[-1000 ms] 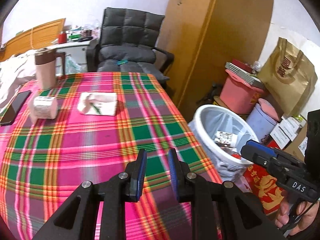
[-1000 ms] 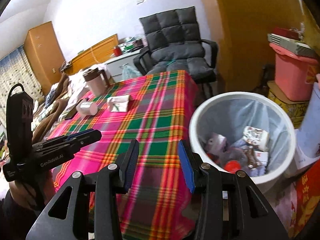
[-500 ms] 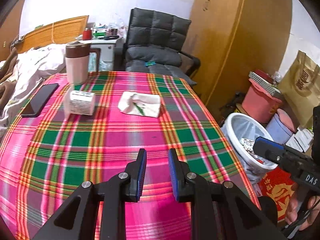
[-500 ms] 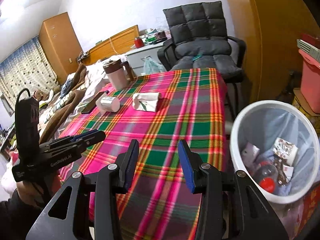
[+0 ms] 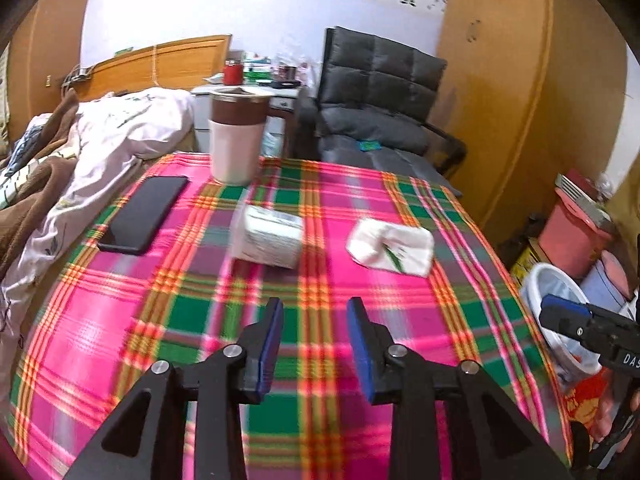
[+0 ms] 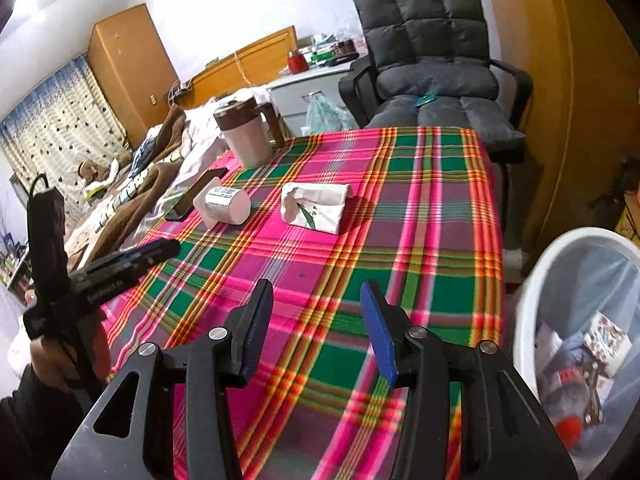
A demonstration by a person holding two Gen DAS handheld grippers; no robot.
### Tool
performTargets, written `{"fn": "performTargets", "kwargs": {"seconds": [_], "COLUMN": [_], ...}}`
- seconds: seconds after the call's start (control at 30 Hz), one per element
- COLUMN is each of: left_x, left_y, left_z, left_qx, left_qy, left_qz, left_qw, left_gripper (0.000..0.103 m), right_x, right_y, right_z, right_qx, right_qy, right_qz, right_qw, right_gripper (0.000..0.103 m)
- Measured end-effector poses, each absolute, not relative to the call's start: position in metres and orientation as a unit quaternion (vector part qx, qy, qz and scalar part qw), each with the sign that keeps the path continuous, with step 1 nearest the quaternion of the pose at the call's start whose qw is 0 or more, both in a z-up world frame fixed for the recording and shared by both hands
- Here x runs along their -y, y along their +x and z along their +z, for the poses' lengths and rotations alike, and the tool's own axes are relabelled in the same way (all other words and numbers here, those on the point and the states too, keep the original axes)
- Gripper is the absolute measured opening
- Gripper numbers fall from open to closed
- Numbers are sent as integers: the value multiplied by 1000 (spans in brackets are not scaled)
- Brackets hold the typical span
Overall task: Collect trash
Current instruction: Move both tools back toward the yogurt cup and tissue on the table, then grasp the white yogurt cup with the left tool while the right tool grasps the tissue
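Observation:
A tipped-over white paper cup (image 5: 269, 237) (image 6: 224, 205) lies on the plaid tablecloth (image 5: 120, 320) (image 6: 420, 216). To its right sits a crumpled white tissue pack (image 5: 392, 249) (image 6: 314, 208). My left gripper (image 5: 315, 322) hovers over the cloth short of the cup, its jaws opening with nothing between them. My right gripper (image 6: 316, 304) hangs above the table's near right part, jaws opening, also empty. Each gripper shows at the edge of the other's view, the right gripper (image 5: 588, 330) at the right and the left gripper (image 6: 132, 258) at the left. The white trash bin (image 6: 576, 320) (image 5: 554, 320) with rubbish stands on the floor at the right.
A pink and brown lidded mug (image 5: 237, 140) (image 6: 245, 133) and a black phone (image 5: 144, 213) rest at the table's far left. A dark padded chair (image 5: 376, 112) stands behind the table, a bed with blankets (image 5: 80, 148) to the left. Pink bins (image 5: 576, 228) crowd the right floor.
Both views have swung left from the bin toward the table's middle, and the cup and tissue pack look nearer. The left jaws stand wider apart than before; the right jaws widened slightly.

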State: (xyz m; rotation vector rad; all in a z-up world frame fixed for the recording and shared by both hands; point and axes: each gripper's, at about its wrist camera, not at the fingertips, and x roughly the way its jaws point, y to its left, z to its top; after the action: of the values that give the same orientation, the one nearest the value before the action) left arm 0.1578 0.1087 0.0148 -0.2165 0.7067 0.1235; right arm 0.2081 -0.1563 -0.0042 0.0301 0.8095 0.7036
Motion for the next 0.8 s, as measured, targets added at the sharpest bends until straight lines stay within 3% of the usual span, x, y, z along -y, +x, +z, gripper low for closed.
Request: {"fn": "performTargets", "kwargs": {"seconds": [0.4,0.8], "left_x": [-171,-175], "left_y": [212,245], "left_z": [-2,-22], "left_qx": [-364,-377], "left_qy": [-111,-103], "left_qz": [67,41], "left_qw": [922,920], "left_gripper": [37,37], "right_x": [127,119], "right_y": [267,299], "right_z": [-27,-47], "right_qx": [-421,-446], "right_qy": [4,23], "right_qz": [349,356], "right_qw": [838,821], "right_gripper": [48,48]}}
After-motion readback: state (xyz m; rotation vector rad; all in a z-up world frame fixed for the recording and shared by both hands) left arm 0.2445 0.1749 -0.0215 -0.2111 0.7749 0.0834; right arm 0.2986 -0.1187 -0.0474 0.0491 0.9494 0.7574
